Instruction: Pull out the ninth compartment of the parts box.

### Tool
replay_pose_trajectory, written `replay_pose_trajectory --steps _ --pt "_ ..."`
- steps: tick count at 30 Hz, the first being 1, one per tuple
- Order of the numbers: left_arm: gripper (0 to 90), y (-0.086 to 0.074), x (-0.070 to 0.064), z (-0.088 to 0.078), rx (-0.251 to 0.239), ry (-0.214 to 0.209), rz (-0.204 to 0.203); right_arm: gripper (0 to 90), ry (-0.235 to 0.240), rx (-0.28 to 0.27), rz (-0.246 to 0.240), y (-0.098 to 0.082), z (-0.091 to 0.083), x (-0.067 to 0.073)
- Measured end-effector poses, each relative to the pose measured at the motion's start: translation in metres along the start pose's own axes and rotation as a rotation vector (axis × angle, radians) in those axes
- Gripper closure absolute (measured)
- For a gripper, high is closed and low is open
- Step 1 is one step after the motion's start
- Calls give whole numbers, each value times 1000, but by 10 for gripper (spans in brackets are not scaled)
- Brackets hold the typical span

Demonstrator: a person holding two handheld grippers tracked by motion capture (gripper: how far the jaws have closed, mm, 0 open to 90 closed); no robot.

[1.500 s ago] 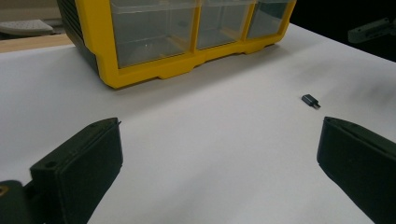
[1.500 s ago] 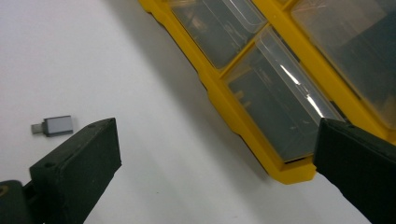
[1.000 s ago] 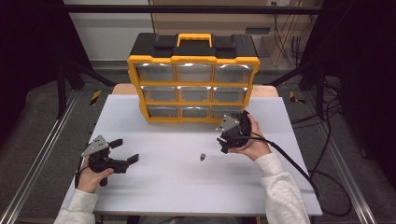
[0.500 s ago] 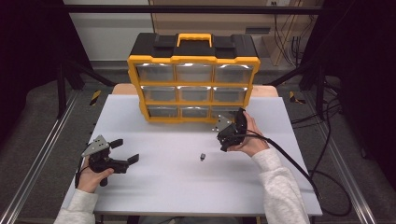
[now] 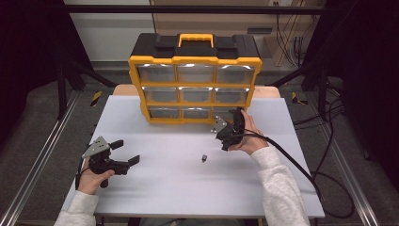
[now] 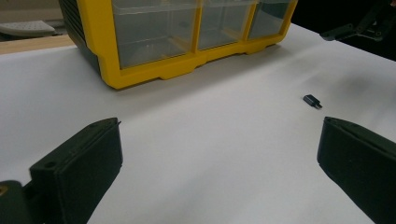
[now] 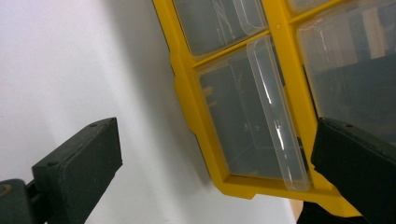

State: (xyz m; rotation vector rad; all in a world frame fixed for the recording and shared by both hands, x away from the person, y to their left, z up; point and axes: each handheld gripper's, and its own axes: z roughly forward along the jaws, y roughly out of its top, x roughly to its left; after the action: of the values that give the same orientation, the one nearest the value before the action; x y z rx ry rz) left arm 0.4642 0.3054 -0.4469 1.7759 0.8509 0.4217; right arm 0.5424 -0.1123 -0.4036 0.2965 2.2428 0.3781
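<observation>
Left gripper (image 5: 123, 153) parked low on the worktop (image 5: 164, 188), fingers (image 6: 79, 168) spread and empty, probably idle while the other hand works. Small dark adapter (image 5: 204, 157) loose mid-worktop, apart from both grippers, likely waiting to be stowed. Right gripper (image 5: 225, 133) tipped sideways at the bottom right drawer (image 7: 254, 116) of the organizer (image 5: 195, 59), fingers (image 7: 81, 156) spread, aimed at the clear front lip, apparently to pull it open; drawer looks shut.

Organizer cabinet (image 5: 195, 61): glossy yellow plastic frame, clear plastic drawers (image 7: 252, 112). Table (image 5: 188, 188): smooth matt white. Gripper pads (image 6: 79, 158): matt black.
</observation>
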Motion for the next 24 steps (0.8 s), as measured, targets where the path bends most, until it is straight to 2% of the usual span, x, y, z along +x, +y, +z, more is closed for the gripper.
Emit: replay_pose_trajectory --steps 7,24 --pt "0 0 0 0 -2 2 0 15 -27 20 -42 -1 8 0" --pt "0 0 1 0 -1 5 1 6 -57 64 -66 0 24 -1"
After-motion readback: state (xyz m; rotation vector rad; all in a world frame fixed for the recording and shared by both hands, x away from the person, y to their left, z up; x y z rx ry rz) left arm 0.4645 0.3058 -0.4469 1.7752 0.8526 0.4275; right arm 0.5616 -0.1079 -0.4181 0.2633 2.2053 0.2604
